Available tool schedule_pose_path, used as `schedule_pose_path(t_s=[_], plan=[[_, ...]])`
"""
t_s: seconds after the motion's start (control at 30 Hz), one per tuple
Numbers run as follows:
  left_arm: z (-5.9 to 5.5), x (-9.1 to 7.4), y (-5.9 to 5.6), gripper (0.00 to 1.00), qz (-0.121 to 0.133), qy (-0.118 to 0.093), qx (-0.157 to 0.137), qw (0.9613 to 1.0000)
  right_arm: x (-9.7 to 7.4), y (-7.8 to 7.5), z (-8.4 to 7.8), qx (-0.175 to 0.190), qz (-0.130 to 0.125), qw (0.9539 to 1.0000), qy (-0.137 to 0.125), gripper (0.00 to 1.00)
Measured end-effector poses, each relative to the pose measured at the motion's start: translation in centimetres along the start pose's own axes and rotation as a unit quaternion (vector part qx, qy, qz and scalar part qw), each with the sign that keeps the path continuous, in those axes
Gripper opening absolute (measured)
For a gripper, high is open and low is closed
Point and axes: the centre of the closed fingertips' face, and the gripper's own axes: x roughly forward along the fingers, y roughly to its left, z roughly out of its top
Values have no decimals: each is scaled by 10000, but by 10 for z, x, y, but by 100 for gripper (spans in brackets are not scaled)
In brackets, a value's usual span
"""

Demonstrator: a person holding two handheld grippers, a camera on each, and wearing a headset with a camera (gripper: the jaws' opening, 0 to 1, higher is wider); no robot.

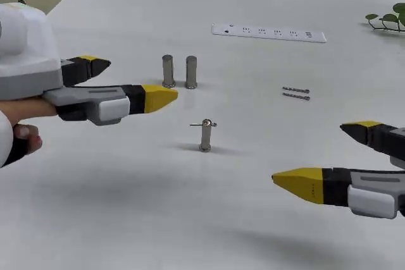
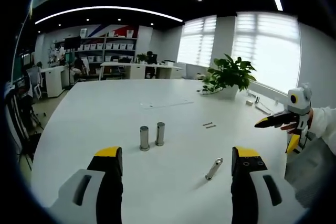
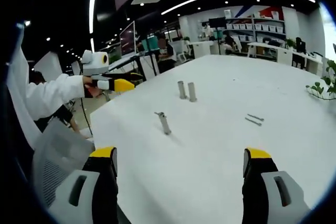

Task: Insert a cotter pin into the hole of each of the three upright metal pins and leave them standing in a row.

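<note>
Gaping left hand-held gripper [image 1: 142,79] hovers clear of metal pin [image 1: 205,136].

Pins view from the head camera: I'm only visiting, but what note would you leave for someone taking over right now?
Left gripper: open, empty, held left of the pins.
Right gripper: open, empty, at the near right.
Front pin: standing alone, with a cotter through its top.
Back pins: upright side by side, holes bare.
Loose cotters: two, lying to the right of the pins.
Done: one pin of three fitted.
Left: fit the two back pins, then line all three in a row.
</note>
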Motion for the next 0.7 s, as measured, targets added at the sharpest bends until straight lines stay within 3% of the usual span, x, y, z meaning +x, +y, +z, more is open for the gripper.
schedule_pose_path(t_s=[0.2, 0.37, 0.57, 0.7], plan=[[3, 20, 20, 72, 195, 95, 205, 9996, -2, -1, -1, -22, -49, 10000, 33, 98], [3, 37, 27, 59, 191, 163, 248, 9994, -4, -8, -3, -222, -234, 9994, 125, 98], [-5, 55, 35, 48, 327, 193, 116, 9992, -5, -11, -4, -177, -288, 9993, 137, 98], [-6, 66, 47, 37, 535, 204, 119, 9983, -6, -12, -5, -246, -297, 9990, 216, 98]])
